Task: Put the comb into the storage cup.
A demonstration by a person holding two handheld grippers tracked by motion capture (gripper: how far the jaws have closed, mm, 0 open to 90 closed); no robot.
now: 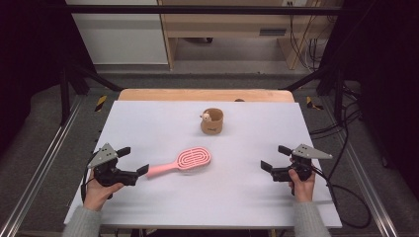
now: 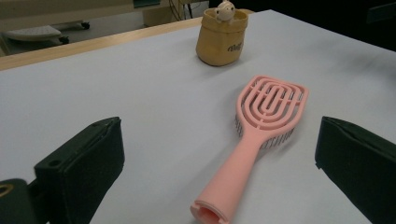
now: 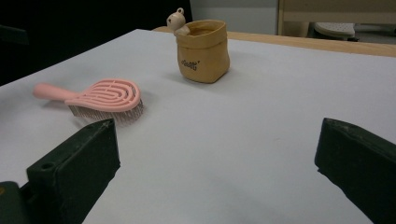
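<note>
small unreadable print on tan pouch (image 3: 202,50)

A white sheet is covering the surface (image 1: 148,123), its bare wooden far edge (image 1: 205,95) showing beyond; grey carpet floor (image 1: 44,148) is spreading around it. Black frame struts (image 1: 79,74) are slanting down at both far corners, with metal rails (image 1: 29,182) running along either side. A pale wooden desk (image 1: 222,24) is standing behind, beside a white cabinet panel (image 1: 118,34). Black cables (image 1: 346,118) are trailing across the floor at right, near yellow-and-black tape marks (image 1: 101,102)
</note>
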